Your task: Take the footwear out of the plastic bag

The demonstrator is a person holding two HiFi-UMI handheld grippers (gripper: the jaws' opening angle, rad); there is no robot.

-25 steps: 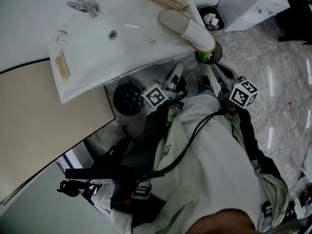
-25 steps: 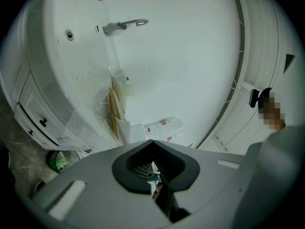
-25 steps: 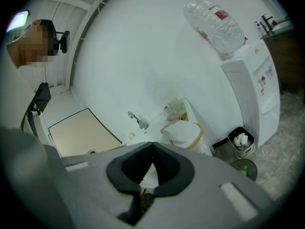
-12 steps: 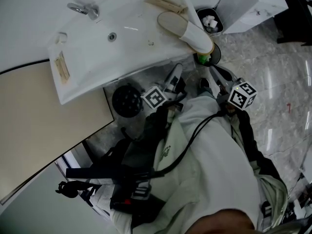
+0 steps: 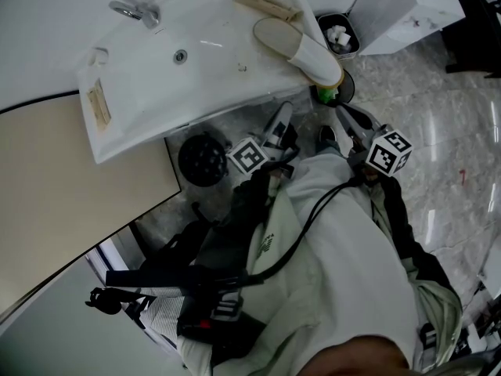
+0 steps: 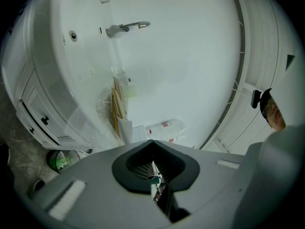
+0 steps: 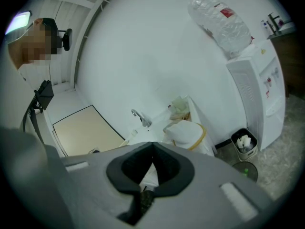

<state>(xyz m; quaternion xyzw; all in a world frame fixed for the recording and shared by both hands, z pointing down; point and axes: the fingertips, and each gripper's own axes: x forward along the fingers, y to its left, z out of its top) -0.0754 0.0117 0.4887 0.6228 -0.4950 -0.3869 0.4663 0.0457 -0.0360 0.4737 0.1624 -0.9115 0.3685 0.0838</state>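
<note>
Slipper [image 5: 301, 49] seemingly lies apart, beyond closed fingers [image 5: 279, 124].

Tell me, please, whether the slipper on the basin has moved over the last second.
No; the slipper keeps its place against the basin rim and the tap.

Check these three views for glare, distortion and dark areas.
Head view: sharp on the slipper, glare streaks on the marble floor, dim lower half. Left gripper view: heavy fisheye, black corners, faucet clear against the evenly lit white. Right gripper view: same fisheye curves the water dispenser; a mosaic patch upper left.
</note>
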